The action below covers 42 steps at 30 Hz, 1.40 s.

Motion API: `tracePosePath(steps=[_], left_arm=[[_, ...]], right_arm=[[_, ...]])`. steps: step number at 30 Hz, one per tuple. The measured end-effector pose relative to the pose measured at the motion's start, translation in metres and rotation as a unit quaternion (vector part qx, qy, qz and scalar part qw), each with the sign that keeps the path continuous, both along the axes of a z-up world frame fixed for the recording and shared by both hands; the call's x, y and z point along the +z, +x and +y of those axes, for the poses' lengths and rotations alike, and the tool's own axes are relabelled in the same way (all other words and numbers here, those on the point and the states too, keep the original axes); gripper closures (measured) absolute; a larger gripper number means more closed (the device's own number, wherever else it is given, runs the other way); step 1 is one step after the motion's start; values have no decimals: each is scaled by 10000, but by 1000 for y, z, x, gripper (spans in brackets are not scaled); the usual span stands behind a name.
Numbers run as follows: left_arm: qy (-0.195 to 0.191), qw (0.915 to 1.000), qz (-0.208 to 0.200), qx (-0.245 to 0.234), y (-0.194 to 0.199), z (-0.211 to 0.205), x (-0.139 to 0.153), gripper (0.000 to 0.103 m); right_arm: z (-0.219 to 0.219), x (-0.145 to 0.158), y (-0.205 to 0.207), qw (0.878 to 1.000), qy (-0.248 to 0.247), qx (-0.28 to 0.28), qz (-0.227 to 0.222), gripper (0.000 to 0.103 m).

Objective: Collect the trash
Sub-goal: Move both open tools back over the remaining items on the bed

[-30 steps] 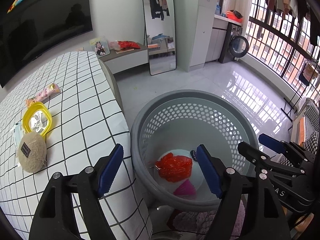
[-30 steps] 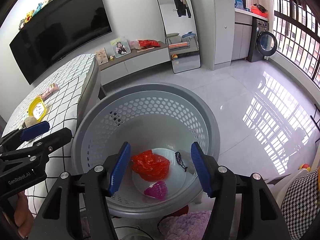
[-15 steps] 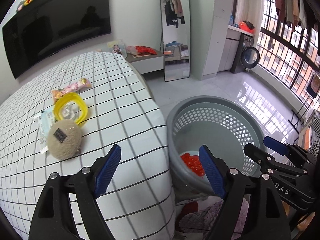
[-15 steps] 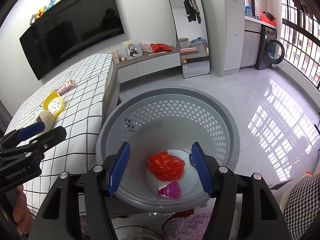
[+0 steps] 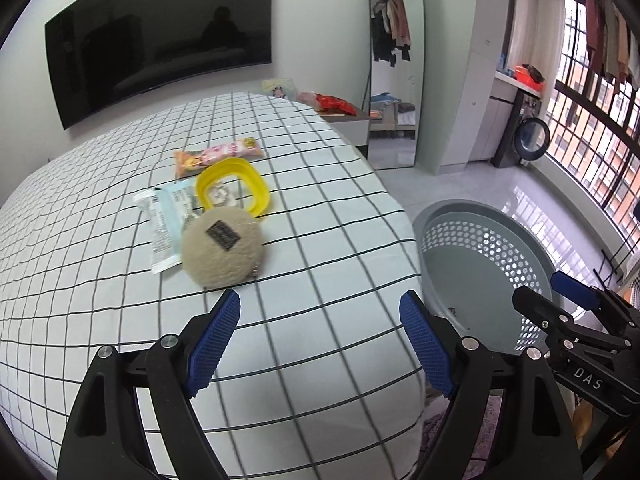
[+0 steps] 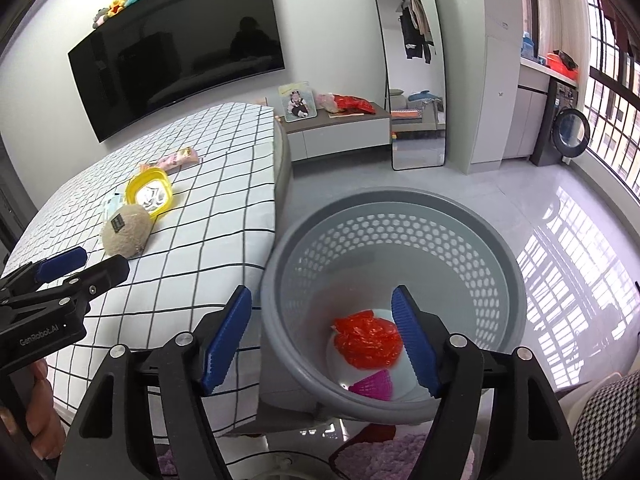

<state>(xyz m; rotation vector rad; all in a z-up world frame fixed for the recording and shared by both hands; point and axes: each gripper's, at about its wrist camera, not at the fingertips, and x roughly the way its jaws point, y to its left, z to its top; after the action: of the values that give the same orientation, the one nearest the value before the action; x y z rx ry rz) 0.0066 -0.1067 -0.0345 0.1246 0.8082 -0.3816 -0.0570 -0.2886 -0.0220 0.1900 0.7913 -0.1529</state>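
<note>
Trash lies in two places: on the checked bed cover (image 5: 320, 240) a pink snack wrapper (image 5: 218, 156), a pale blue packet (image 5: 168, 220), a yellow lid (image 5: 234, 188) and a beige fluffy pouch (image 5: 222, 248) are close together, and in the grey perforated basket (image 6: 400, 224) on the floor beside the bed are a red crumpled bag (image 6: 368, 338) and a small magenta piece (image 6: 372, 386). The left gripper (image 5: 320, 340) hangs over the cover near the pouch, its jaws spread and just widened, nothing between them. The right gripper (image 6: 322, 340) is above the basket rim, jaws also just widened and empty.
</note>
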Motion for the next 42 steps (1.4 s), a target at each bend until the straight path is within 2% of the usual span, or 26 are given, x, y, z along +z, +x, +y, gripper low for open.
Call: tracePosePath(steps=[17, 26, 37, 42], left_arm=[[-141, 9979, -65, 633, 10, 73, 1, 21], [-170, 9950, 42, 983, 20, 110, -9, 21], [-211, 9895, 66, 1430, 36, 151, -11, 21], [-201, 9870, 23, 1595, 44, 168, -8, 21]], right_arm=[[65, 16, 23, 9982, -335, 499, -77, 32], [96, 13, 41, 9957, -371, 845, 51, 32], [137, 4, 82, 9904, -357, 1316, 239, 31], [154, 4, 105, 9874, -354, 1517, 292, 26]])
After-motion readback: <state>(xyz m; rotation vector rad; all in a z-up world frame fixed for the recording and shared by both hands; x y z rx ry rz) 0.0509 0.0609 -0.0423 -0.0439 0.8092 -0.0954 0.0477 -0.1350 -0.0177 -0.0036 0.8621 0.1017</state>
